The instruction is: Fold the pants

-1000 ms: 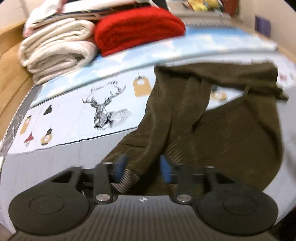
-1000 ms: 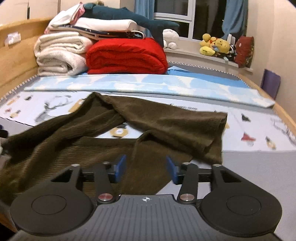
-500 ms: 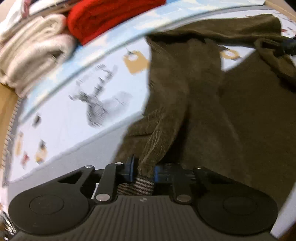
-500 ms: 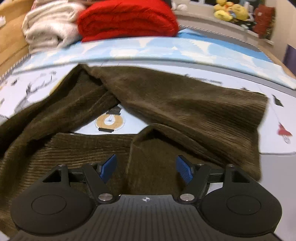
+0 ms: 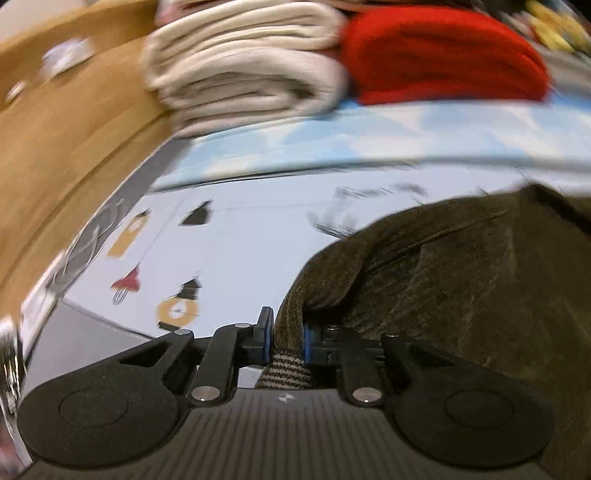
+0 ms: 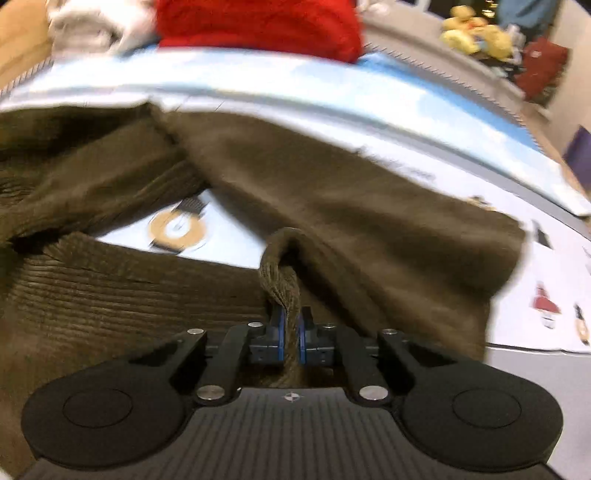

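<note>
Dark olive corduroy pants (image 6: 351,192) lie crumpled on a bed with a printed sheet (image 5: 221,236). My left gripper (image 5: 287,338) is shut on a bunched edge of the pants (image 5: 461,280); a striped lining shows between its blue pads. My right gripper (image 6: 290,326) is shut on a raised fold of the pants near the waist area. One leg runs off to the right in the right wrist view, the other to the left. Both views are motion-blurred.
Folded cream blankets (image 5: 251,70) and a red blanket (image 5: 443,55) are stacked at the head of the bed. A wooden bed frame (image 5: 55,140) runs along the left. Stuffed toys (image 6: 476,33) sit on a sill at the far right.
My right gripper, open a moment ago, has closed on a fold of the pants. My left gripper stays shut on the fabric and has swung left, toward the blankets.
</note>
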